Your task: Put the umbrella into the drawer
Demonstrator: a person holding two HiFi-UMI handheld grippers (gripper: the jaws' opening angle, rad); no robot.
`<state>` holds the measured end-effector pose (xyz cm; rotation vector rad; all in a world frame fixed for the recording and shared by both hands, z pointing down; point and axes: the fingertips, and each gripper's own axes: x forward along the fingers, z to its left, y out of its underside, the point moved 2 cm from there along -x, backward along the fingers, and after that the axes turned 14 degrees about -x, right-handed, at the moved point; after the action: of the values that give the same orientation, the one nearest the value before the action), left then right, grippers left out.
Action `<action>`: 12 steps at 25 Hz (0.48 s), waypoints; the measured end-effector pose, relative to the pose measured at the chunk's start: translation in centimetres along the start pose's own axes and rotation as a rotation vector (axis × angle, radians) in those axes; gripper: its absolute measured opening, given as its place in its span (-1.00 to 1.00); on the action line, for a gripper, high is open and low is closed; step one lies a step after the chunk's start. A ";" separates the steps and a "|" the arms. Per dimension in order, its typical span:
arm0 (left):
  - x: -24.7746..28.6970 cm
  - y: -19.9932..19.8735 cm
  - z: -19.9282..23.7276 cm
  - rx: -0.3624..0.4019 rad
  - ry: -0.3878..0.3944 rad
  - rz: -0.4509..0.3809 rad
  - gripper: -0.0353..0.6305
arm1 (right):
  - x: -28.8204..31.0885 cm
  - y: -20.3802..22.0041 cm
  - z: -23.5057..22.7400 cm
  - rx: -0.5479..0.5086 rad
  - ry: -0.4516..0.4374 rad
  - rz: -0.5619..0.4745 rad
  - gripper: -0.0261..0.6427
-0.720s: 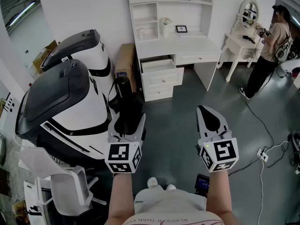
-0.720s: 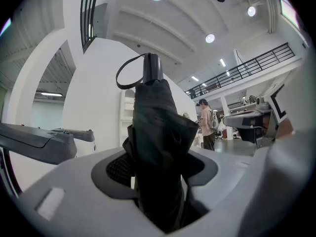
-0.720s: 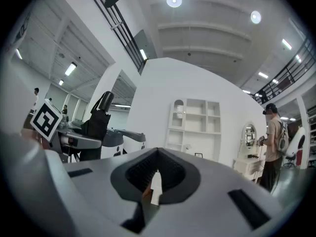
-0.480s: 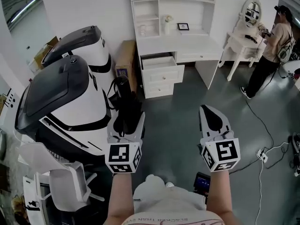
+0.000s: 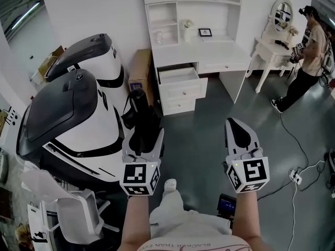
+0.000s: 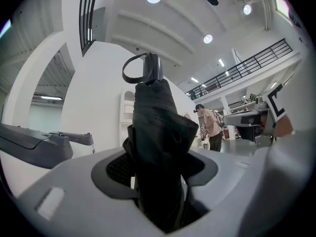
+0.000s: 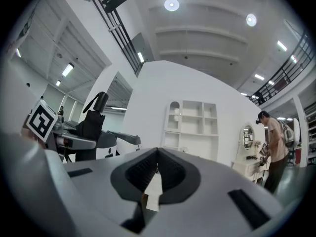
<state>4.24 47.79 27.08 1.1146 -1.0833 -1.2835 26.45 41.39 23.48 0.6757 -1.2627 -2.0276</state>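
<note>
Left gripper (image 5: 142,138): clamped on the folded black umbrella (image 5: 139,111), strap loop at the far end.
Umbrella: out of the drawer, well apart from it, over the grey floor (image 5: 204,124).
Drawer (image 5: 179,76): top one of the white table (image 5: 201,51), pulled open.
Right gripper (image 5: 236,127): jaws together, nothing held.

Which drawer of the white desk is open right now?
The top drawer of the left stack is pulled out; the two drawers below it and the wide drawer to its right are shut.
</note>
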 end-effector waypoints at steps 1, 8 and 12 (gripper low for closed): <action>0.8 0.1 0.4 -0.001 0.006 0.003 -0.12 | 0.8 0.2 0.0 -0.004 0.002 0.004 -0.90; 7.6 0.0 5.1 -0.006 0.044 0.006 -0.12 | 8.2 1.7 0.0 -0.010 0.023 0.025 -0.90; 12.3 -0.2 8.7 -0.017 0.068 0.008 -0.12 | 13.7 2.5 0.4 -0.019 0.031 0.045 -0.90</action>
<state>-4.34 35.42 27.97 1.1319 -1.0232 -1.2379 17.76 30.52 24.74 0.6610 -1.2284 -1.9829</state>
